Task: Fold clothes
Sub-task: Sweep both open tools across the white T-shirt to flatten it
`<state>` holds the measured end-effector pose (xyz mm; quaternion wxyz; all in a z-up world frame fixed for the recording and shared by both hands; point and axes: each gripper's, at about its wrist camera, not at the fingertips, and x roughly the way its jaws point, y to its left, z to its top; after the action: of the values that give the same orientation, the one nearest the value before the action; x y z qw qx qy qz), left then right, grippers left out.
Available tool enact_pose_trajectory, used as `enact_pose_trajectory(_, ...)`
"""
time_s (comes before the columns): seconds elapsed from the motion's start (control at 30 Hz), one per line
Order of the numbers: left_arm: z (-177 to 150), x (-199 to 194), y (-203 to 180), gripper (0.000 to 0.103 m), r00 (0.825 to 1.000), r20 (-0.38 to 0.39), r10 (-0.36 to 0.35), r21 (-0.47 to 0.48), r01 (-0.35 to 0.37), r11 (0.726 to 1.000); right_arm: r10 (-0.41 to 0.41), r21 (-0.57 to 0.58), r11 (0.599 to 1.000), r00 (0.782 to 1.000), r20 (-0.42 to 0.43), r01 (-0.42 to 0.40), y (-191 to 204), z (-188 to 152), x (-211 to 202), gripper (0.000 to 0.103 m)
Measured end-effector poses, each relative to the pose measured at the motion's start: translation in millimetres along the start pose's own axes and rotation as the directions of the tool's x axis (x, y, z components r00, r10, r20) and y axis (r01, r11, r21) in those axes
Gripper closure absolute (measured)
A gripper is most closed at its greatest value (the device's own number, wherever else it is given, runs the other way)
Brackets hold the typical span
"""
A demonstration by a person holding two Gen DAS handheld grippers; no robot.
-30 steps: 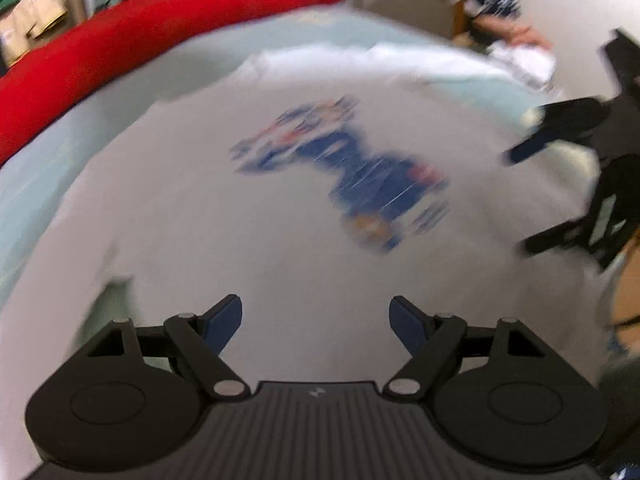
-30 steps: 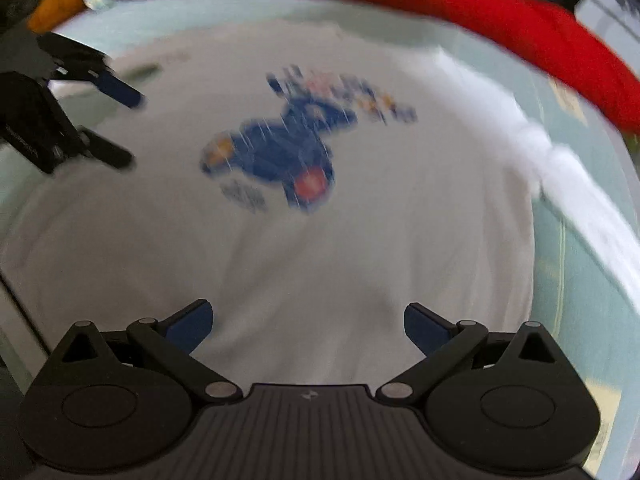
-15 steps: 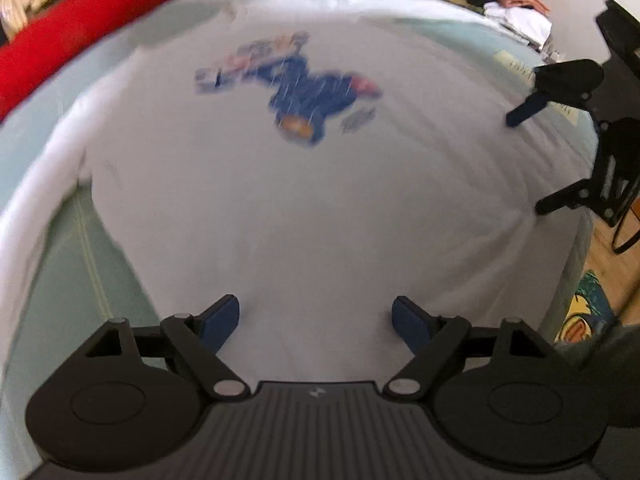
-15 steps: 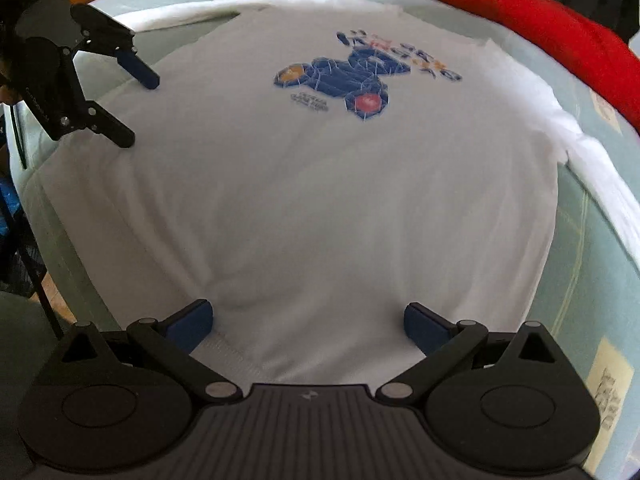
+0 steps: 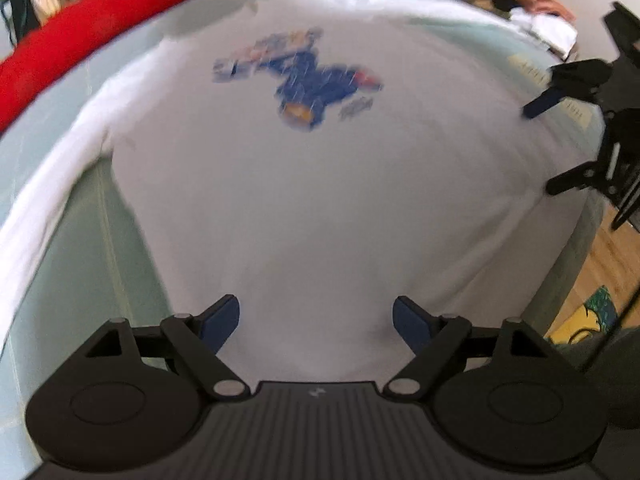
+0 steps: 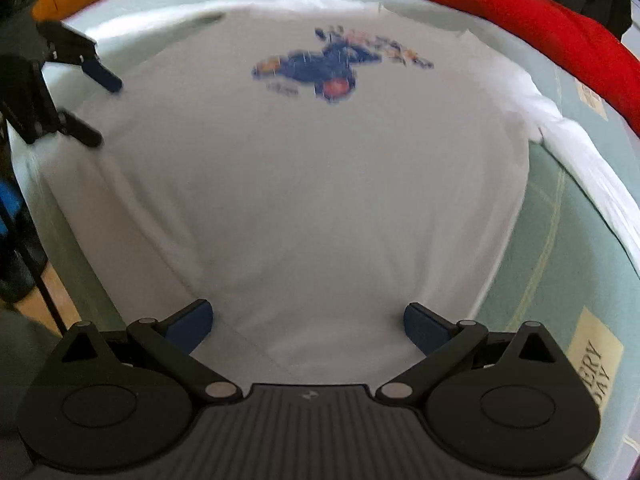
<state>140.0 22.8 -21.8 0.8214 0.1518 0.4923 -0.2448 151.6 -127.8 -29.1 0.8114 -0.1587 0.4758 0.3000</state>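
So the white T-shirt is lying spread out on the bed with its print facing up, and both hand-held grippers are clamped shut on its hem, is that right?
Not quite. The T-shirt does lie spread out on the bed, print up, but both hand-held grippers are open: the left wrist view shows the left one with pads wide apart, and the right wrist view shows the same for the right.

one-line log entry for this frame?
task: fold | shirt: flat on bed | left hand-held gripper: open | right hand-held gripper: open | nothing held

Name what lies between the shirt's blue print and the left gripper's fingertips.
Only plain white fabric of the T-shirt lies between the blue print and the left gripper, per the left wrist view.
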Motion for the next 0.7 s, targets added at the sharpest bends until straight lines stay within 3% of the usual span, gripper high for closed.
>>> enact_pose_trajectory(0.1, -2.9, 10.5, -10.0, 0.019, 0.999, -0.042, 0.001, 0.021, 0.000, 1.000, 0.027, 0.033, 0.999, 0.999, 0.034, -0.028, 0.6, 10.4, 4.1, 0.000)
enact_pose_trajectory(0.3, -32.5, -0.1, 2.8, 0.019, 0.996, -0.085, 0.009, -0.151, -0.022, 0.988, 0.000, 0.009, 1.000, 1.000, -0.017, 0.001, -1.9, -19.3, -3.0, 0.000)
enact_pose_trajectory(0.47, -17.8, -12.2, -1.0, 0.021, 0.999, -0.040, -0.024, -0.146, 0.018, 0.989, -0.016, 0.008, 1.000, 0.999, -0.039, 0.016, -1.5, -27.5, -7.7, 0.000)
enact_pose_trajectory(0.6, -29.1, -3.4, -9.5, 0.021, 0.988, -0.143, -0.052, -0.146, 0.031, 0.989, -0.032, 0.019, 0.999, 0.999, -0.038, 0.032, 1.4, -26.1, -3.5, 0.000)
enact_pose_trajectory(0.7, -30.1, -16.6, -16.8, 0.021, 0.992, -0.125, -0.035, -0.113, 0.021, 0.993, -0.026, 0.008, 1.000, 0.999, -0.028, 0.026, 0.4, -29.3, -5.6, 0.000)
